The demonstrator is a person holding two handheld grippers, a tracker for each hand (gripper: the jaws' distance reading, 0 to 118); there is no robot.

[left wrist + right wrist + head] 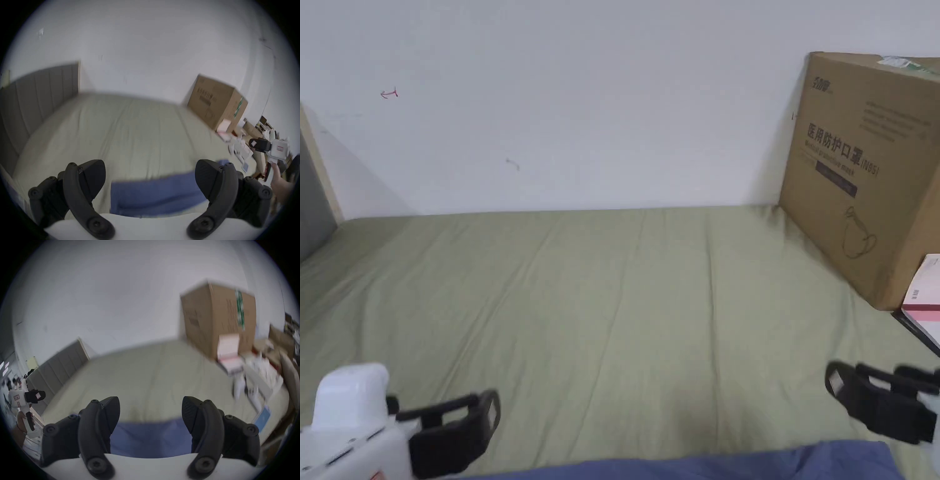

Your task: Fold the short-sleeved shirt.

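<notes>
Left gripper view shows the left gripper (150, 177) with its jaws spread wide and nothing between them, poised above the near edge of a bed. Right gripper view shows the right gripper (151, 412) likewise parted and empty. Both hang over the blue short-sleeved shirt (155, 193), which lies flat along the bed's near edge, well apart from either set of jaws. In the head view, the two grippers sit at the lower corners of the frame, the left at the near left, the right at the near right, with the shirt as a blue strip between them at the bottom. The pale green bedsheet (600, 294) stretches away to a white wall (581, 94). A cardboard box (862, 169) stands at the far right corner, a pink-and-white packet (925, 294) just beside it. A grey padded headboard (37, 97) closes off the bed's left side.
</notes>
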